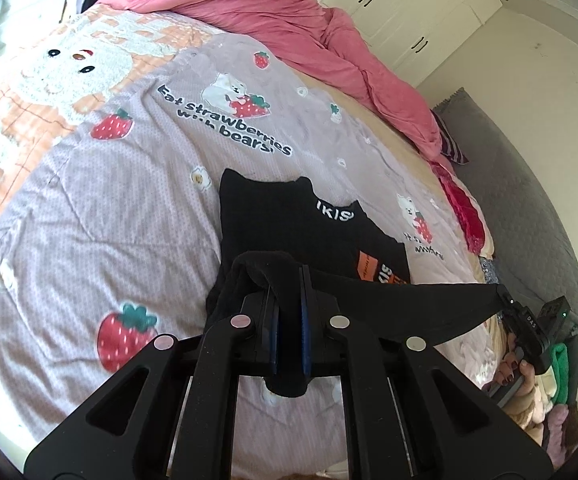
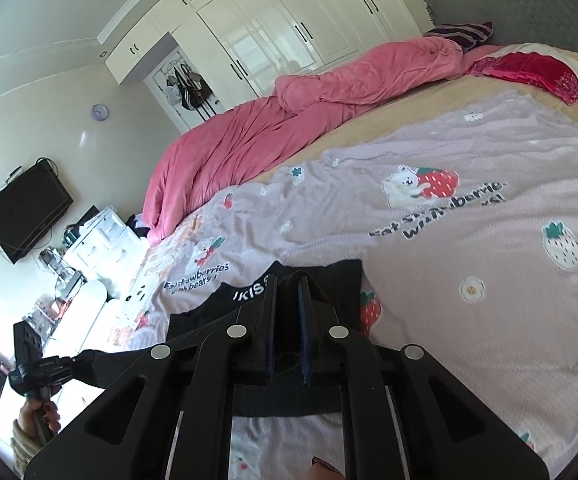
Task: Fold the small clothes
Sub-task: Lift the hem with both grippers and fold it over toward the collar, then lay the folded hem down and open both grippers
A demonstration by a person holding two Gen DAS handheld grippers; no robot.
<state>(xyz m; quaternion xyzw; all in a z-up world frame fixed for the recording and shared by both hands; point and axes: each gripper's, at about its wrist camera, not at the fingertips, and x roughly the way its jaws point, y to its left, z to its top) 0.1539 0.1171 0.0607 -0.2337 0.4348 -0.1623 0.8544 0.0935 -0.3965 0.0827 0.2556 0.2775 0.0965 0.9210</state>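
Matt black knit garment (image 1: 289, 220), soft waffle-textured cotton blanket (image 1: 109, 208) (printed), plush pink duvet (image 1: 289, 20), glossy white wardrobe doors (image 2: 289, 32) gleamed

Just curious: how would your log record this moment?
left gripper: shut on black garment | right gripper: shut on black garment | bed: strawberry blanket

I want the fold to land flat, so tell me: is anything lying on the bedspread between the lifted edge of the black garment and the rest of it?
Nothing visible. Both grippers, left and right, are shut on the black garment; its flat part and the surrounding bedspread are bare.
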